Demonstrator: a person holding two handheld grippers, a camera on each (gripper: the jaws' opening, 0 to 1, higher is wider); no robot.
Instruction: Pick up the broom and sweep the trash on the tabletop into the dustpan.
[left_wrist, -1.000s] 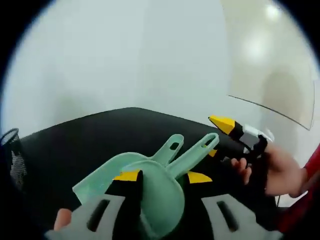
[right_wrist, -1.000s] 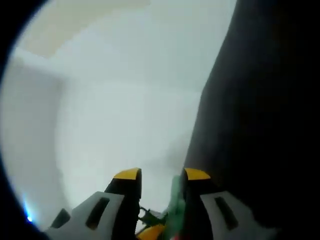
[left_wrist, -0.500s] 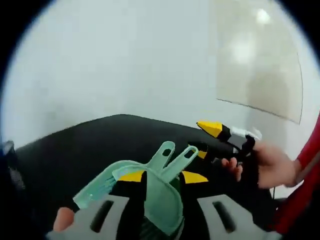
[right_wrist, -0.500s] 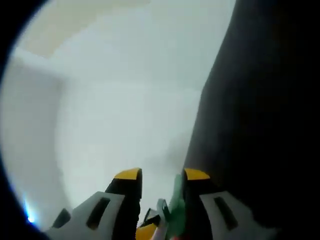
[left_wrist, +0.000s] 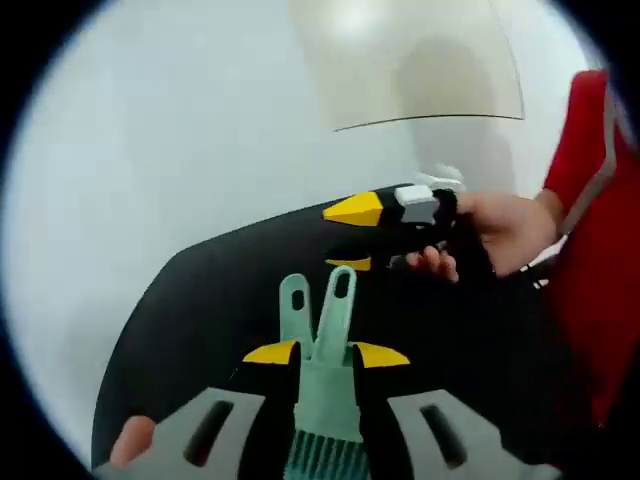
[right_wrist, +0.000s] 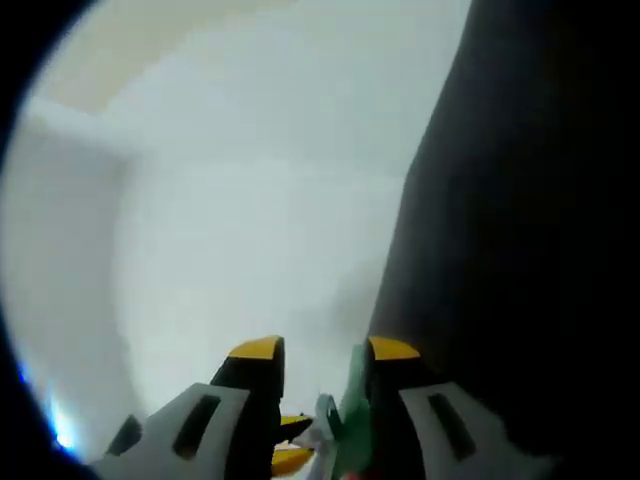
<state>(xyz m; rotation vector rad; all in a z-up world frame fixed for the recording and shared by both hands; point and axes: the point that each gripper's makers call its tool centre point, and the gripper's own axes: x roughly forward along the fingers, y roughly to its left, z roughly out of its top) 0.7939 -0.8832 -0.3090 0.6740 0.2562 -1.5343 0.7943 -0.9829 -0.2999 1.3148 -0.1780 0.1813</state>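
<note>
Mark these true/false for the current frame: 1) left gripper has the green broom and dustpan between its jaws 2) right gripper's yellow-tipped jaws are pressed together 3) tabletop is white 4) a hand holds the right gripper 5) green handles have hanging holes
1) True. In the left gripper view the green broom and dustpan sit between the left gripper jaws, handles forward.
2) False. The right gripper has a visible gap between its yellow tips.
3) False. The tabletop is black; the wall behind is white.
4) True. A hand grips it, red sleeve behind.
5) True. Each handle end has a slot.
</note>
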